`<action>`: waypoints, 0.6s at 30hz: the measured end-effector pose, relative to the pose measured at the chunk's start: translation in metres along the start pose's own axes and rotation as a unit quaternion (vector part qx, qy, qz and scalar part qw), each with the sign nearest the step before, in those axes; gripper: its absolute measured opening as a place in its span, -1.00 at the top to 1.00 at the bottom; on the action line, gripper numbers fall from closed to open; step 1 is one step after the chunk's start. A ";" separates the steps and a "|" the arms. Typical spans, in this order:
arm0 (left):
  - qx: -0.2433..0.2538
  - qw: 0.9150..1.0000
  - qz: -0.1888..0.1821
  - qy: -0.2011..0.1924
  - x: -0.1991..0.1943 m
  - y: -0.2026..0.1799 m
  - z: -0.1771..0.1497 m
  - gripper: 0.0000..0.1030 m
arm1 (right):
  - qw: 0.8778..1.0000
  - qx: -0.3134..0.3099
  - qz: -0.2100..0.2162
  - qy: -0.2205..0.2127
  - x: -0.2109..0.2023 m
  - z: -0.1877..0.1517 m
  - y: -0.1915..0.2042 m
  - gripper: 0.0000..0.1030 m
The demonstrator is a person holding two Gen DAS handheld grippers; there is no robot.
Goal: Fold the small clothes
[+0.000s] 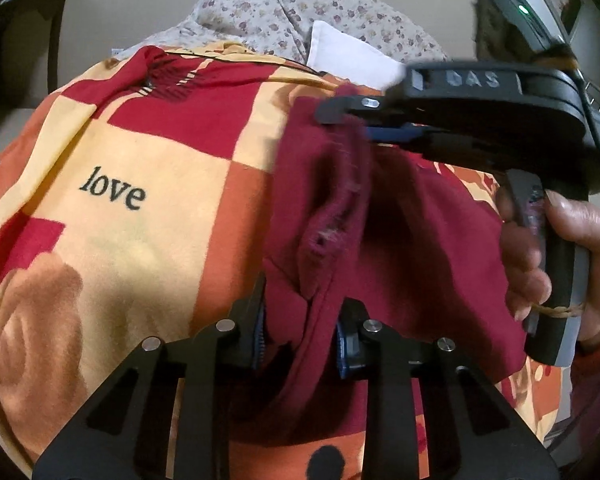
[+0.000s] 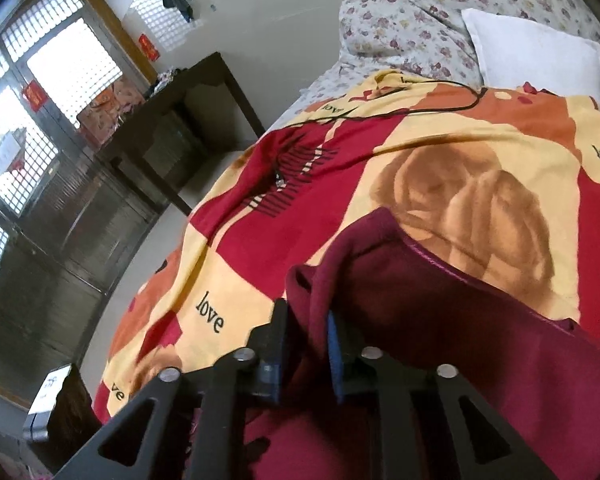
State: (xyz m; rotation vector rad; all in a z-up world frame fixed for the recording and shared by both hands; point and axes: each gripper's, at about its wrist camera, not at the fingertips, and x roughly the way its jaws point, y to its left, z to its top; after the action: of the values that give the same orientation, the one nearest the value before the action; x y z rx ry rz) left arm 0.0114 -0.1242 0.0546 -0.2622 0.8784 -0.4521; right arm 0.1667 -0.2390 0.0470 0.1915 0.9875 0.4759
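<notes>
Maroon garment (image 1: 412,240) on the bed (image 1: 148,168): soft, light, floppy; left tongs (image 1: 300,336) and right tongs (image 2: 306,344) each pinching an edge; hold hems.

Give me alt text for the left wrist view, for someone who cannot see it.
The left gripper pinches a fold of a dark red garment lying on a red, orange and cream bedspread printed with "love". The right gripper, held in a hand, grips the garment's far edge. A floral quilt and white pillow lie behind.

The bedspread (image 1: 148,152) reads "love"; the right gripper (image 1: 348,118) "DAS".
</notes>
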 end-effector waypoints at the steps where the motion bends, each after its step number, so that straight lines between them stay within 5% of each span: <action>1: 0.001 1.000 0.001 -0.001 0.000 -0.001 0.000 0.52 | 1.000 -0.005 0.000 0.009 0.004 0.000 0.005 0.12; 2: 0.003 1.000 0.000 -0.002 0.001 -0.003 0.001 0.52 | 1.000 -0.013 -0.007 0.020 0.011 0.000 0.012 -0.06; 9: 0.001 1.000 -0.003 -0.001 0.004 -0.003 0.003 0.52 | 0.994 -0.054 -0.075 0.062 0.046 0.002 0.029 -0.05; 10: -0.004 1.000 -0.004 0.000 0.005 -0.002 0.003 0.52 | 0.994 -0.063 -0.076 0.052 0.046 0.000 0.029 -0.01; 12: -0.005 1.000 -0.007 0.001 0.004 -0.002 0.004 0.53 | 0.994 -0.070 -0.079 0.041 0.042 -0.003 0.024 0.48; 18: 0.031 0.999 -0.030 -0.015 -0.018 -0.036 0.012 0.53 | 0.999 -0.031 0.000 -0.023 -0.031 -0.010 -0.005 0.69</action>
State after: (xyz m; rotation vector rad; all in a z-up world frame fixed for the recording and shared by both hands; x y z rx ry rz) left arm 0.0009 -0.1460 0.0887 -0.2375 0.8278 -0.5297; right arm 0.1455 -0.2591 0.0634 0.1455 0.9264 0.5002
